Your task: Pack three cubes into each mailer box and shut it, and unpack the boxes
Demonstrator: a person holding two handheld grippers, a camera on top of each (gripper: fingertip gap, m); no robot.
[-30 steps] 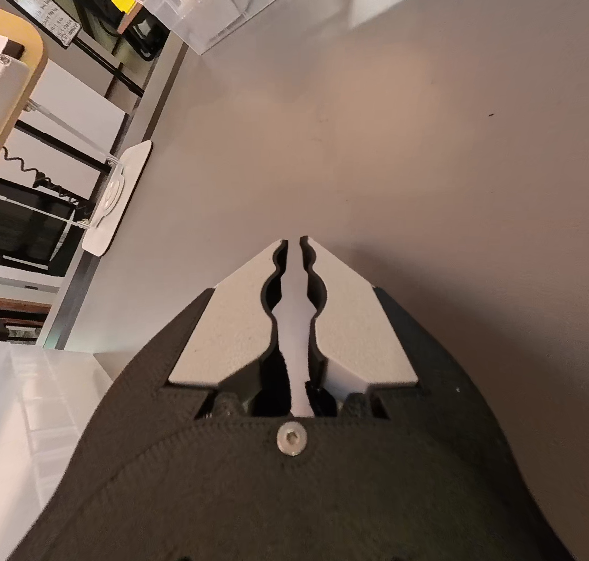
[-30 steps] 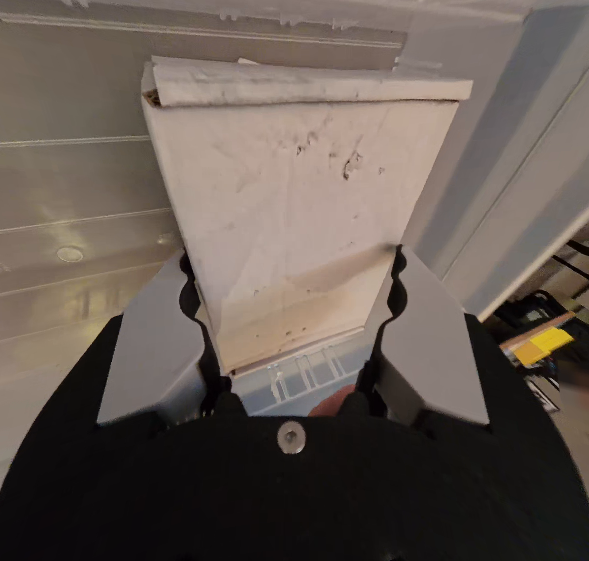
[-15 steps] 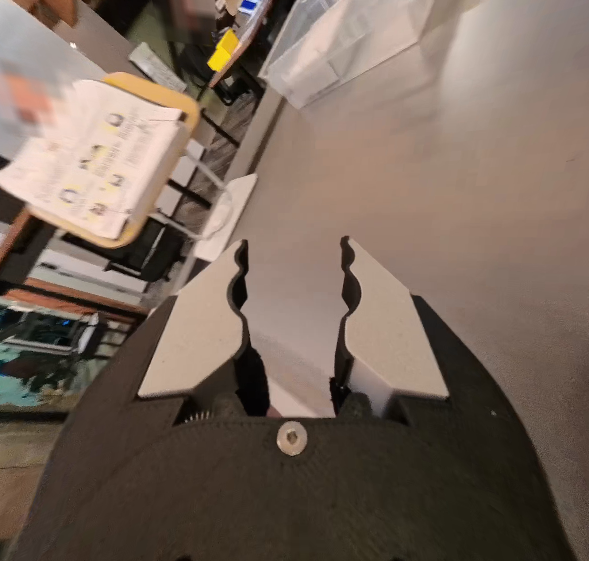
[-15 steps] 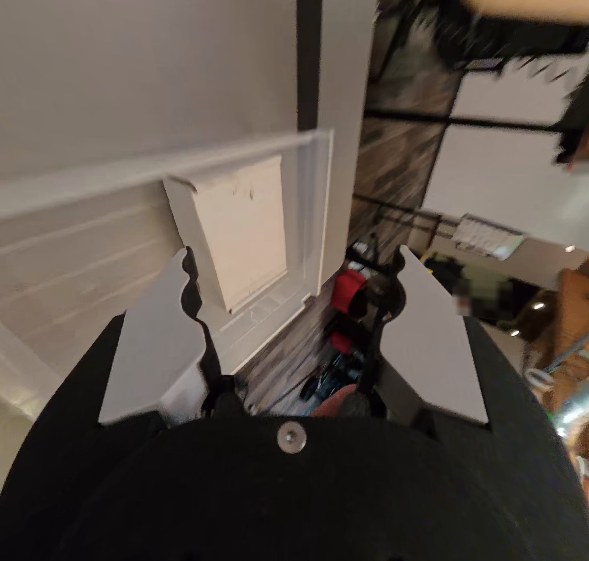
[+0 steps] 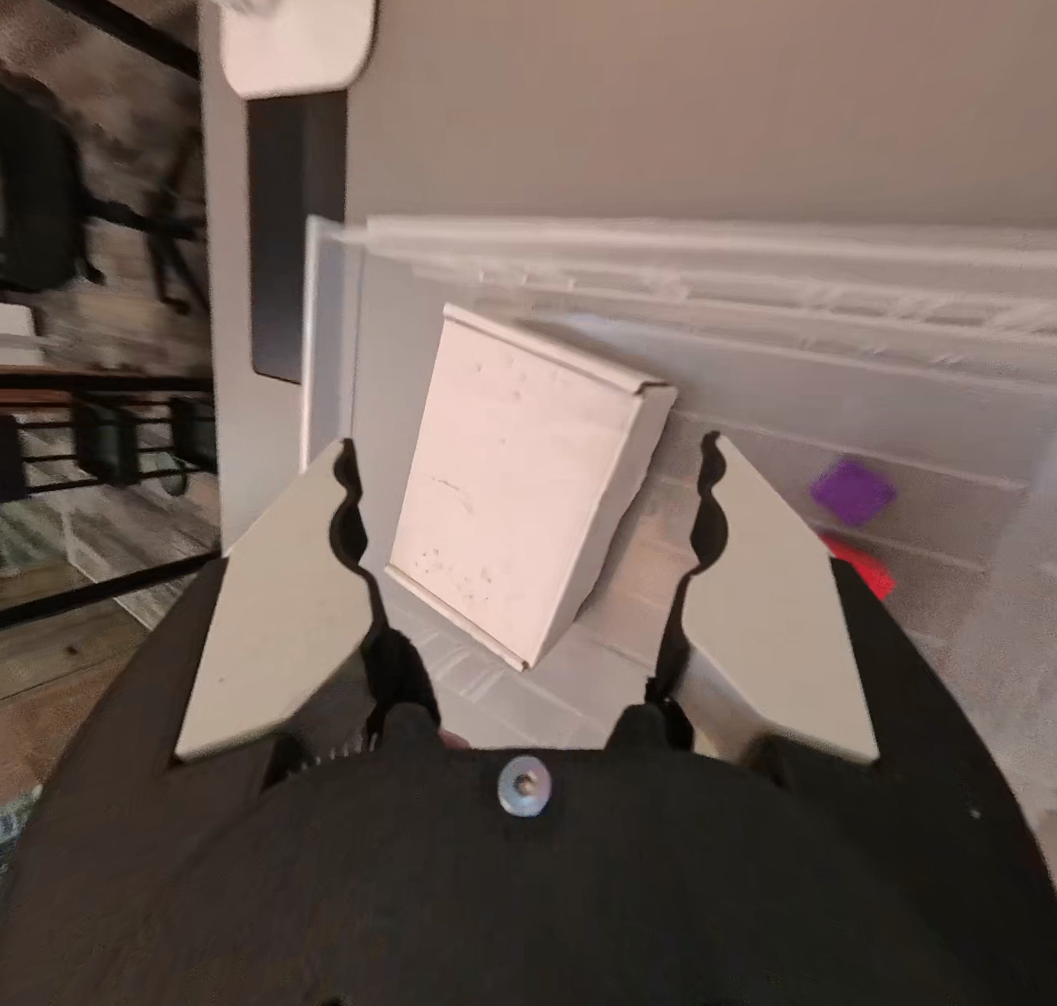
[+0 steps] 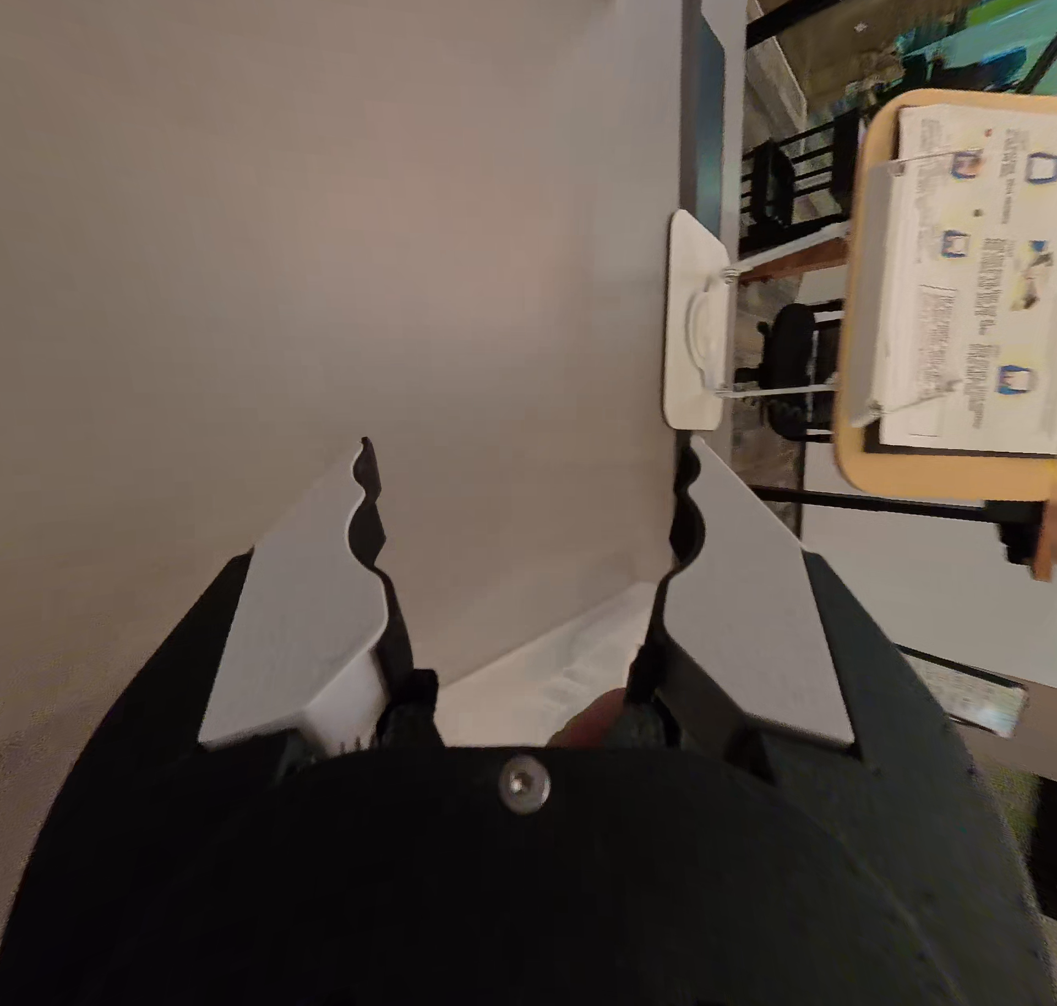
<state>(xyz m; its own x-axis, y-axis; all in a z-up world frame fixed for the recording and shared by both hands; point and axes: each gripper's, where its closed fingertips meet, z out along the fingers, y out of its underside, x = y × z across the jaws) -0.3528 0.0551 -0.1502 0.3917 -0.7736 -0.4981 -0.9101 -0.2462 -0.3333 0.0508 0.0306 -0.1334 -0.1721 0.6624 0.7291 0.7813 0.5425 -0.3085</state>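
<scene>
Likely light and stiff: white mailer box point(image 5: 515, 481), shut, tilted in the clear bin's point(image 5: 801, 315) left corner (scuffed lid). Best gripped across its flat side walls. Left gripper point(image 5: 529, 521) spread wide, empty; right gripper point(image 6: 523, 527) likewise, over bare table point(image 6: 286, 235).

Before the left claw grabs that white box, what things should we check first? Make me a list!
1. Left claw open wide enough: ok, its jaws stand far apart with nothing between them.
2. White box lined up with the claw: ok, it sits ahead, between the two fingers.
3. Box shut: ok as far as it shows, its lid lies flat.
4. Box free to lift: cannot tell; it lies tilted inside the clear bin, near one wall.
5. Cubes out of the way: ok, the purple cube and red cube lie off to the side.
6. Right claw clear: ok, it is open and empty over the bare table.
</scene>
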